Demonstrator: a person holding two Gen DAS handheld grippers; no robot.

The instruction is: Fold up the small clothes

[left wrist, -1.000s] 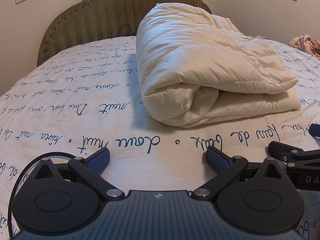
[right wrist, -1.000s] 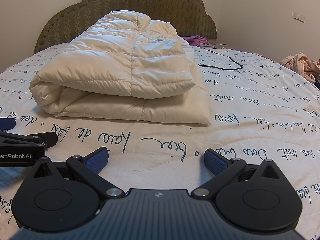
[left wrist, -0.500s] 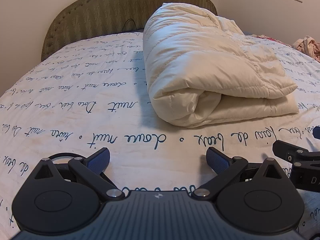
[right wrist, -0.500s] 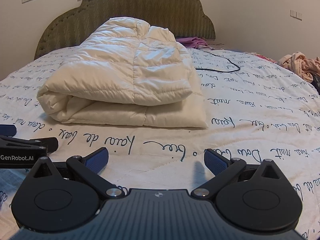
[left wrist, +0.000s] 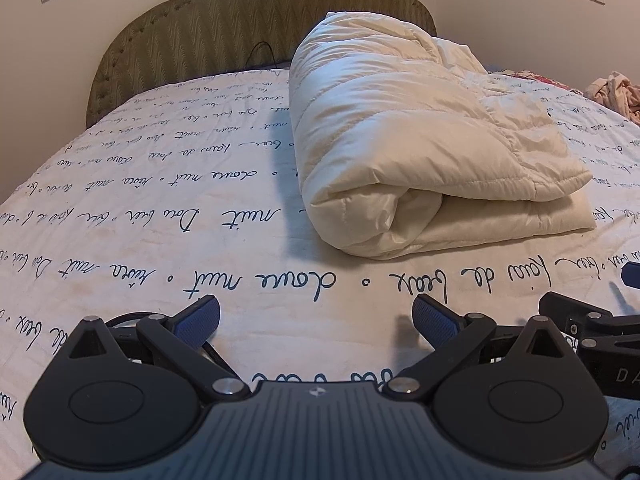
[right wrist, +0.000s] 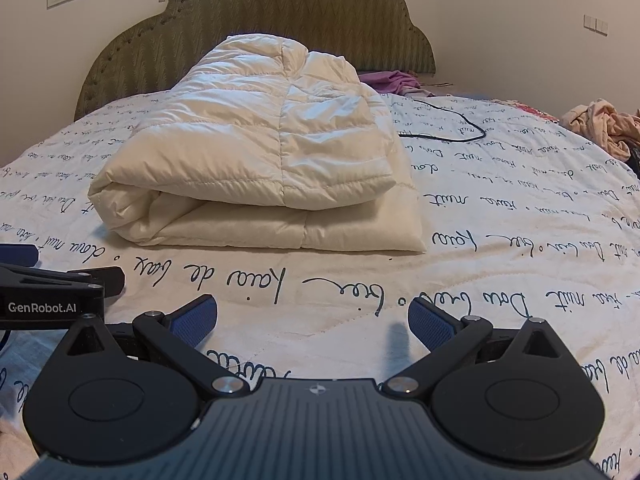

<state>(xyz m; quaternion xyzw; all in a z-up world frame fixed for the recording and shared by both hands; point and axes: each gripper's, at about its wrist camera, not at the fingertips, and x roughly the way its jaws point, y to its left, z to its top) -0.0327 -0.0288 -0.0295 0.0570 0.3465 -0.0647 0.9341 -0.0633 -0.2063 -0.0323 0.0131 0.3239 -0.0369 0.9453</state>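
A cream quilted puffer garment [left wrist: 408, 152] [right wrist: 272, 168] lies folded in a thick bundle on the bed, its rolled edge facing me. My left gripper [left wrist: 316, 316] stands open over the sheet in front of it, well short of the fabric, with nothing between its blue pads. My right gripper [right wrist: 312, 316] is open too, hovering in front of the bundle and apart from it. Each gripper shows at the edge of the other's view: the right gripper [left wrist: 624, 280] and the left gripper [right wrist: 60, 264].
The bed sheet [left wrist: 160, 208] is white with dark script. A green padded headboard [right wrist: 280, 12] stands behind. A black cable [right wrist: 452, 124] and a purple cloth [right wrist: 392, 80] lie beyond the bundle. Pink clothes [right wrist: 600, 124] are heaped at the far right.
Both grippers have drawn back and drifted slightly left from the folded garment, staying open. The garment has not moved.
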